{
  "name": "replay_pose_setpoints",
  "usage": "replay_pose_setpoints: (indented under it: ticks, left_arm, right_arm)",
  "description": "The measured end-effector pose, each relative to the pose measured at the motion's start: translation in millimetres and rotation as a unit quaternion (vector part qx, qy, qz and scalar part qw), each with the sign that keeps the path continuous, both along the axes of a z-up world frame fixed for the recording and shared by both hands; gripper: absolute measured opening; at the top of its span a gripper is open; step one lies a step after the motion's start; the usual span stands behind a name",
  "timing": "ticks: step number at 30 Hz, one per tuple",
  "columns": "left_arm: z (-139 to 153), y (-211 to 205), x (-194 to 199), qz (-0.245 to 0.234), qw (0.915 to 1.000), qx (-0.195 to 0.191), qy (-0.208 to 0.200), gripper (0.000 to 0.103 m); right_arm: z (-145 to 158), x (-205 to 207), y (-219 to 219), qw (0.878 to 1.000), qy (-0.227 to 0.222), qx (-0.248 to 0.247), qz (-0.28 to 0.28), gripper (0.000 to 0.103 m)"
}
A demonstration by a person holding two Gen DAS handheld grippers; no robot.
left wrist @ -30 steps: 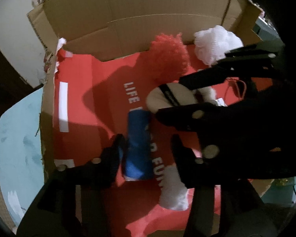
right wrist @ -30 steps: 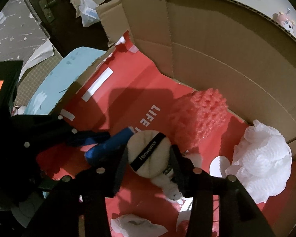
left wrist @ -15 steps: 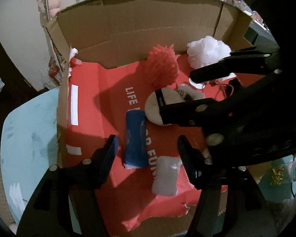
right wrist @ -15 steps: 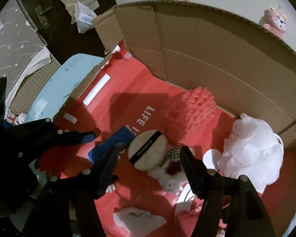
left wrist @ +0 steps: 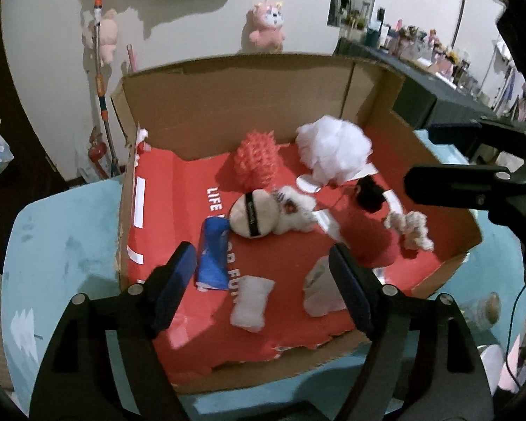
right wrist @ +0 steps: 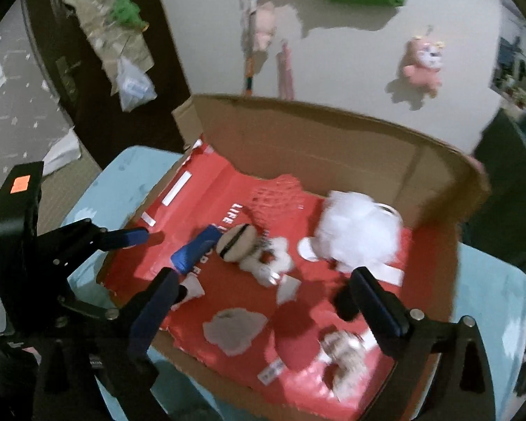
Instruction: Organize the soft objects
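A cardboard box (left wrist: pixel 245 105) with a red liner holds the soft things. A blue roll (left wrist: pixel 212 254) lies beside a round beige puff (left wrist: pixel 252 214) with a black band, which leans on a white plush (left wrist: pixel 294 210). My left gripper (left wrist: pixel 259 263) hovers above them, jaws opening, nothing between its pads. My right gripper (right wrist: pixel 263 280) also hangs over the box with its jaws opening wide and empty; the blue roll (right wrist: pixel 194 251) and puff (right wrist: pixel 236 244) lie below it. In the left wrist view the right gripper (left wrist: pixel 427 156) shows at the right edge.
Also in the box: a pink spiky ball (left wrist: pixel 257 161), a white mesh pouf (left wrist: pixel 333 147), a red soft lump (left wrist: pixel 368 242), a knotted rope toy (left wrist: pixel 408 231) and white pads (left wrist: pixel 250 301). The box stands on a light blue table (left wrist: pixel 63 245). Plush toys hang on the wall behind.
Both grippers have let go, the left of the blue roll and the right of the puff. They have risen and drawn back from the box with jaws widening. Both things stay on the liner.
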State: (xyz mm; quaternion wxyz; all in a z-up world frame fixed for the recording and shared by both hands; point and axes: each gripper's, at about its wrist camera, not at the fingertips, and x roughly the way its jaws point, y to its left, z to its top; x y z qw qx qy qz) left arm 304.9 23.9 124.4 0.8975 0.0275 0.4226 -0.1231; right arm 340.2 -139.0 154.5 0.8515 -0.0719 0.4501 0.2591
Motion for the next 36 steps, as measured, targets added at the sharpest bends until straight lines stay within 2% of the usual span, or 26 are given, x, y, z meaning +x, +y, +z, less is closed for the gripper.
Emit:
replay_pose_setpoints:
  ticks: [7,13,22,36]
  left_arm:
    - [7,-10,-19,0.008,0.9997,-0.013,-0.021,0.081]
    - [2,-14,-26,0.024,0.9995,-0.009,-0.018,0.081]
    - [-19,-14,-28,0.046,0.9989,-0.005,0.013,0.081]
    - [-35,-16,-26,0.067,0.9967,0.004,0.046,0.081]
  right_arm:
    - [9,-39,-42,0.996,-0.049,-0.009,-0.07,0.103]
    - [-2,-60,-63,0.992,-0.058,-0.02,-0.109,0.103]
    - [-35,-72,-77,0.989,-0.026,-0.012,-0.143,0.103]
    - [-56,-74,-71,0.988,-0.003,-0.029,-0.149,0.103]
